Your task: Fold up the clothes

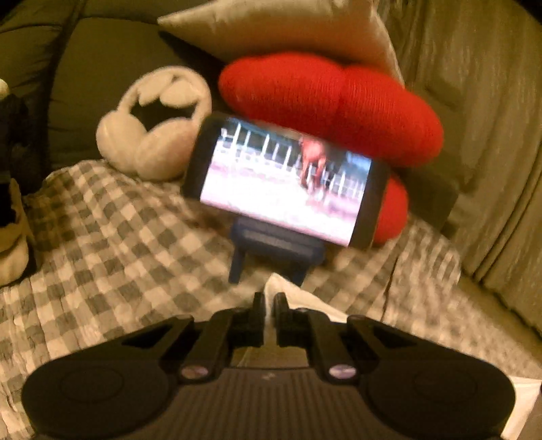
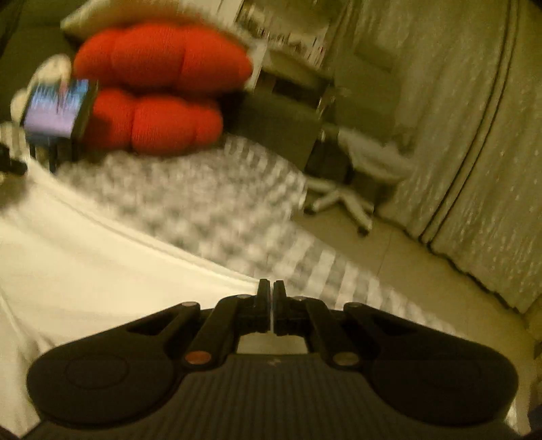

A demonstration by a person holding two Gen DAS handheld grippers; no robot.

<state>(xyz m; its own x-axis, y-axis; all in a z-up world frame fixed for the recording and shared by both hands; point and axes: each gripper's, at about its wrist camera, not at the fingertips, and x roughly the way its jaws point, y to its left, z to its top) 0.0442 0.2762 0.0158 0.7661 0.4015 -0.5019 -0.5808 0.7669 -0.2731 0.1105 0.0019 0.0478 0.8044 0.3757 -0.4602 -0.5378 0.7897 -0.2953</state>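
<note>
A: Start at the jaws. What has the left gripper (image 1: 270,298) got?

B: Its jaws are nearly closed, with a fold of the white cloth garment (image 1: 288,294) pinched in the narrow gap. The cloth peaks up just past the tips and runs down under the black body.

A: And the right gripper (image 2: 271,287)?

B: Much the same: jaws drawn almost together, a thin white edge caught between them. In this view the white garment (image 2: 95,267) spreads wide to the left, with a hem line running diagonally across it.

A: What does it lie on?

B: A grey-and-white checked bedspread (image 1: 118,230) covering the bed. The right view is blurred, so the checks smear there.

A: Further out?

B: Just beyond the left tips, a small blue stand (image 1: 271,250) holds a dark phone with a lit screen (image 1: 284,179), tilted. Behind it is a red knitted cushion in bulging lobes (image 1: 332,101), and behind that a pale satin pillow (image 1: 288,30). Left of the phone lie fluffy white earmuffs (image 1: 152,142).

A: And on the right side?

B: Pale curtains (image 2: 457,118), a tiled floor (image 2: 406,270) and the white legs of a wheeled chair (image 2: 342,203).
</note>
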